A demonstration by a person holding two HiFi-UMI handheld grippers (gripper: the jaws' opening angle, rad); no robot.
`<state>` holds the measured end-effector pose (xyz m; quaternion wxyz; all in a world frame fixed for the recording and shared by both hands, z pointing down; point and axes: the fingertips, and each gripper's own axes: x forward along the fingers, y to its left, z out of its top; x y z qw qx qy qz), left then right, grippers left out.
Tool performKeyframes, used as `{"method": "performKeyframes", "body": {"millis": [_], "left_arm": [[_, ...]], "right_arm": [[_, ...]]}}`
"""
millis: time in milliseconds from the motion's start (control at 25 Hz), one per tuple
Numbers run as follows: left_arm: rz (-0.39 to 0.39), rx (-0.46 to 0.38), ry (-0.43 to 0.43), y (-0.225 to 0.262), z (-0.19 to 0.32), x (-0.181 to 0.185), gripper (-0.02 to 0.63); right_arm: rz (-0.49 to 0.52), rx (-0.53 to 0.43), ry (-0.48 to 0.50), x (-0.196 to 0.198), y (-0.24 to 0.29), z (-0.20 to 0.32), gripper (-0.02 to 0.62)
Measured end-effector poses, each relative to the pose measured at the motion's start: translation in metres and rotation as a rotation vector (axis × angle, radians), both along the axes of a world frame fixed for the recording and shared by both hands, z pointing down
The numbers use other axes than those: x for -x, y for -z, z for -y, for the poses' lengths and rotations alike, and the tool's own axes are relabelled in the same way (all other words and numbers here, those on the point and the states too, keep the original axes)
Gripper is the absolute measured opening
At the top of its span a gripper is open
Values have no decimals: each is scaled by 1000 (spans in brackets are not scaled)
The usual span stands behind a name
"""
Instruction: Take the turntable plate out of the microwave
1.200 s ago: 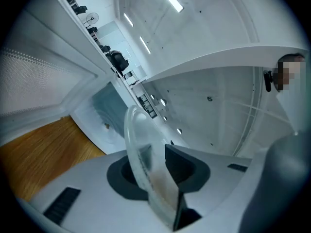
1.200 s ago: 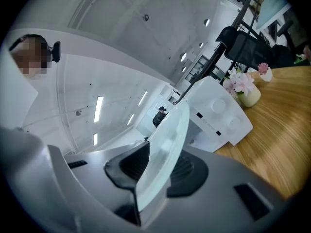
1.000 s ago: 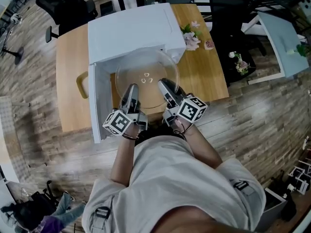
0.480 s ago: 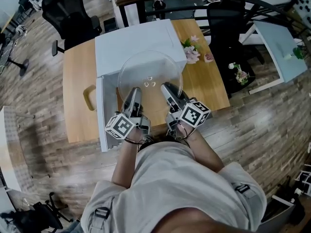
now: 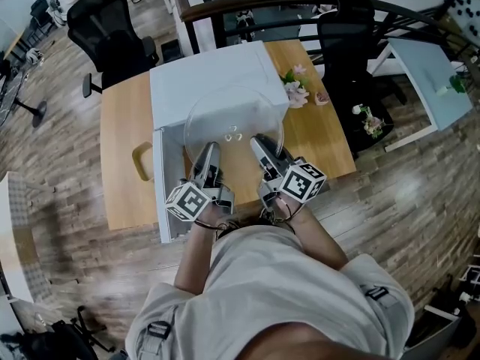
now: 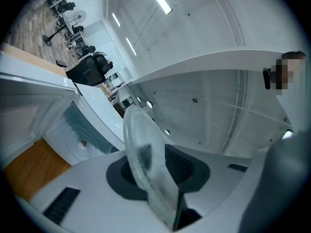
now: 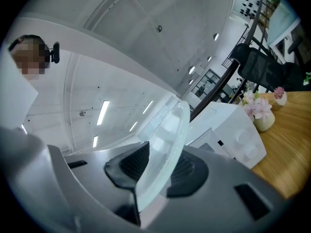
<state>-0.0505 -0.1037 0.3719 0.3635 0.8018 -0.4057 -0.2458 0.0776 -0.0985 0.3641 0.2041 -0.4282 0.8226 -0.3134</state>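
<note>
The clear glass turntable plate (image 5: pixel 234 111) hangs level in front of and above the open white microwave (image 5: pixel 210 62), held by its near rim. My left gripper (image 5: pixel 209 153) is shut on the rim's near left part, my right gripper (image 5: pixel 260 142) on its near right part. In the left gripper view the plate's edge (image 6: pixel 141 149) stands between the dark pads of the left gripper (image 6: pixel 154 163), with the microwave's cavity (image 6: pixel 73 130) behind. In the right gripper view the right gripper (image 7: pixel 156 165) pinches the plate (image 7: pixel 167 135) the same way.
The microwave stands on a wooden table (image 5: pixel 124 148), its door (image 5: pixel 166 201) swung open to the left with a tan handle (image 5: pixel 142 163). A vase of pink flowers (image 5: pixel 294 81) sits right of it. Black chairs (image 5: pixel 112 28) stand behind the table.
Both grippers have lifted the plate up and it now shows higher against the microwave's top. The grip on the rim is the same.
</note>
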Motion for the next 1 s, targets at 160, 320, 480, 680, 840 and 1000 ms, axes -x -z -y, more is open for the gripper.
{"method": "performKeyframes", "body": {"millis": [160,320,480,680,840,1000], "left_arm": [[-2,-2,-3,1,2,3,114],[-2,0,-3,-1,2,4,114],[-1,-2,-1,0,2,4,114],[1,-5,4,1,3,7,114],[4,-8,5,1,2,7,114],[4,-10,7,2,2,7,114]], "right_arm": [[-3,-2,0,3,2,2,110],[-3,-3,1,4,0,2,110],[-1,-4,4,5,1,3,110],[-1,-7,8,7,1,4,110],[-3,-12,11,7,1,4,112],[-9,-15,17,8,1,4,112]]}}
